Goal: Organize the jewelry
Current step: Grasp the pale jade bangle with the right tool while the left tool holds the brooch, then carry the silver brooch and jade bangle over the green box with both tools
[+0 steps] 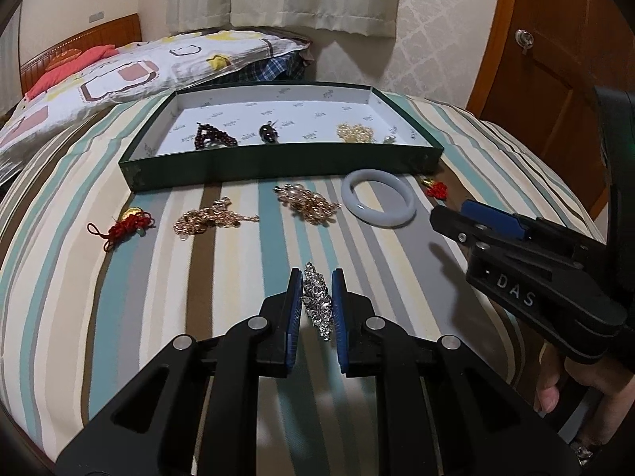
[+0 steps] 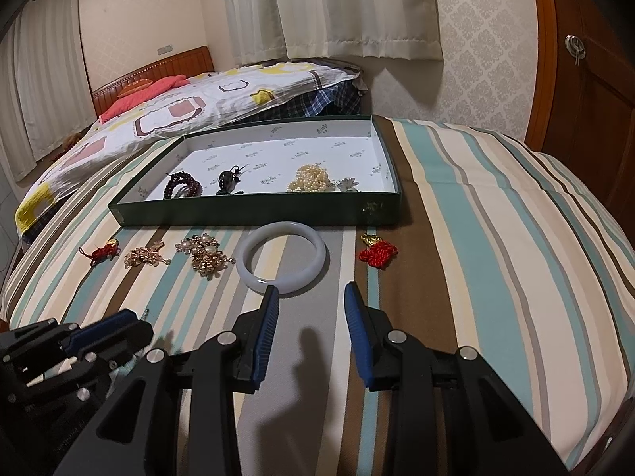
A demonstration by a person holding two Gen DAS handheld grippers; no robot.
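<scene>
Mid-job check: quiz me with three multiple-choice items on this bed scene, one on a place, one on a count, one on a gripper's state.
1. Where does the white bangle lie?
A. inside the green tray
B. on the striped bedcover, in front of the tray
C. on the pillow

2. How many red knotted charms are on the bedcover?
A. one
B. two
C. four

3. What is the left gripper doing?
A. closed on a silver sparkly piece
B. wide open over the bangle
C. holding a red charm

Answers:
1 B: the bangle rests on the cover, outside the green tray's near wall.
2 B: one charm lies at the left end of the row, another at the right.
3 A: the silver sparkly piece sits pinched between its blue pads.
</scene>
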